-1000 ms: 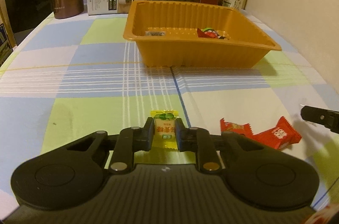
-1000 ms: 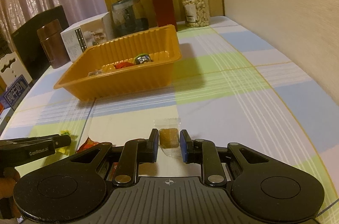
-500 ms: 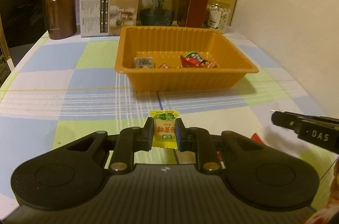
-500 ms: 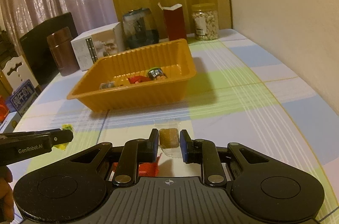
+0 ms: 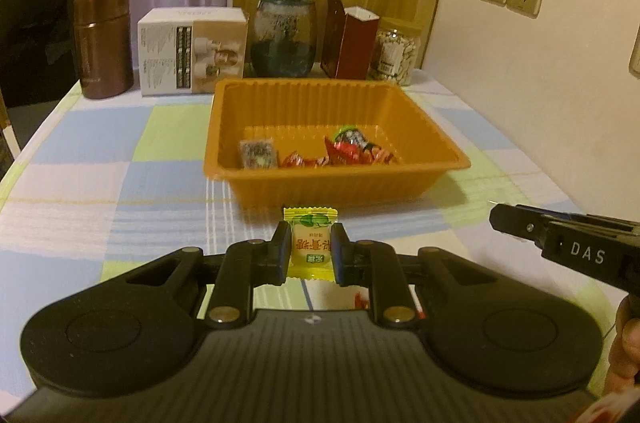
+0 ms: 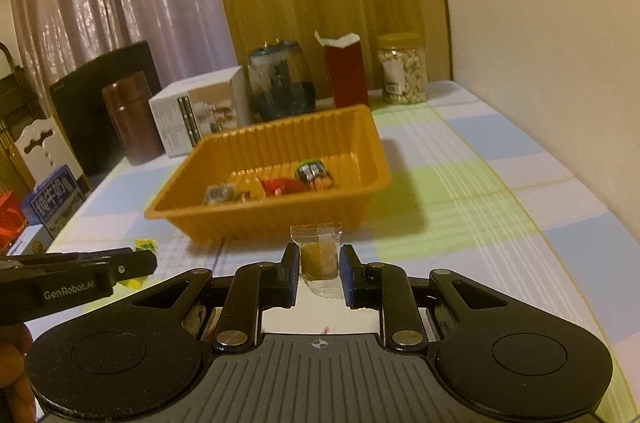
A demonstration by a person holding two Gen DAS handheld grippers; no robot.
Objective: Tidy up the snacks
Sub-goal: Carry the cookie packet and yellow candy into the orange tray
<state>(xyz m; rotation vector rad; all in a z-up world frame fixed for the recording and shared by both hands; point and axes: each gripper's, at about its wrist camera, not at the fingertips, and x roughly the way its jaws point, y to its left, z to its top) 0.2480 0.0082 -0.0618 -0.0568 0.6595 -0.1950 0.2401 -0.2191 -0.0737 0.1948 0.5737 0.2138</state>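
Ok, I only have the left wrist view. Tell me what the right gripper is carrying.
Observer: The right gripper is shut on a brown cube-shaped candy in a clear plastic wrapper.
Operator: Now say where it sits against the orange ribbed plastic tray.
Observer: In the right wrist view the candy appears short of the tray's near wall, not over it.
Operator: Report what stands beyond the checked table's left edge.
Observer: A blue carton with white lettering stands there, lower than the tabletop.
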